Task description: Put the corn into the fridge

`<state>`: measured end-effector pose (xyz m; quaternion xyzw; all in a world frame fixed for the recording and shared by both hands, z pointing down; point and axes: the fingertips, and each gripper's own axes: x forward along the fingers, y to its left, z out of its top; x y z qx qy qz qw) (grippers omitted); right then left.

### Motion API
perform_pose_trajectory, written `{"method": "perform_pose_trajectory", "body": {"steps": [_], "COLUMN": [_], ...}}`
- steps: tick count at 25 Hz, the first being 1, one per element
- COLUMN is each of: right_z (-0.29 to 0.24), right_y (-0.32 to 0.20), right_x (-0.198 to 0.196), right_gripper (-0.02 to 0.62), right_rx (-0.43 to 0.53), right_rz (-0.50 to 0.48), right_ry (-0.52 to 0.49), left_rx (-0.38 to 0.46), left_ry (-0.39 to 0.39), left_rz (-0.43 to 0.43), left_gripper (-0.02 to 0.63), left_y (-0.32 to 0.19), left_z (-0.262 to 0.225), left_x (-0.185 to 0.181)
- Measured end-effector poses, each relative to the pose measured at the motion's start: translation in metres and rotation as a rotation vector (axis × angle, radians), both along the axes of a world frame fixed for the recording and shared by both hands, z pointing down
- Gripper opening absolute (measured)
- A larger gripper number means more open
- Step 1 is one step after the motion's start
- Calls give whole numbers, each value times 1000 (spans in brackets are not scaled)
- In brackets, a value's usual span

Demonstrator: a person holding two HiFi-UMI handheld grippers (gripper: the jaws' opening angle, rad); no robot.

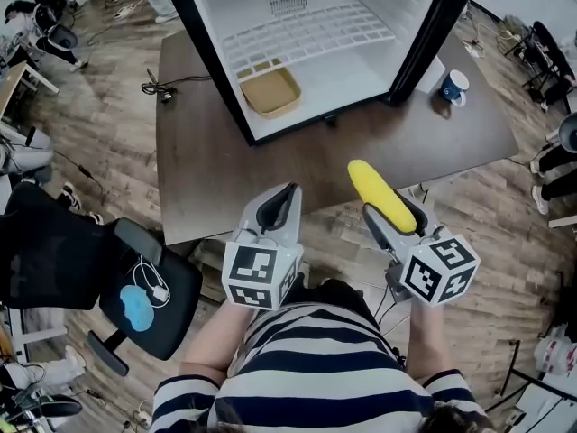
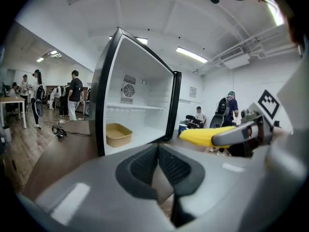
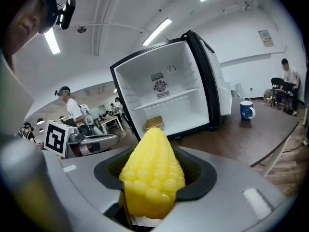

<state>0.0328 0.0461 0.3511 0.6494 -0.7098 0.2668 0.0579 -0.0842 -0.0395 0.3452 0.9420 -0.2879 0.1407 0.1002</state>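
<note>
A yellow corn cob [image 1: 380, 197] is clamped in my right gripper [image 1: 394, 216], its tip pointing toward the fridge; up close the corn [image 3: 152, 178] fills the space between the jaws. The small fridge [image 1: 306, 39] stands open on the dark table [image 1: 207, 161], door swung to the right, a white wire shelf inside. My left gripper [image 1: 278, 209] is shut with nothing in it, held level beside the right one near the table's front edge. In the left gripper view the corn [image 2: 205, 136] shows off to the right, with the fridge [image 2: 135, 110] ahead.
A tan tray [image 1: 270, 91] lies on the fridge floor at its left. A blue mug [image 1: 453, 87] stands on the table right of the fridge door. A black office chair [image 1: 108, 278] sits to my left, and people stand in the room behind.
</note>
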Motion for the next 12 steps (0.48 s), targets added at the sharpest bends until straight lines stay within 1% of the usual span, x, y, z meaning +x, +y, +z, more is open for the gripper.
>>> {"method": "perform_pose_trajectory", "body": {"steps": [6,12], "right_z": [-14,-28], "right_y": [-24,-45], "right_x": [5,20], "right_gripper": [249,249], "right_rx": [27,66], "right_rz": [30,17], "right_ry": [33,62], "left_rx": [-9,6], "left_ry": [10,31], "left_rz": [38,20], "left_gripper": [0,0], "left_y": [-20,-37], "left_z": [5,-3], "left_x": [5,18]}}
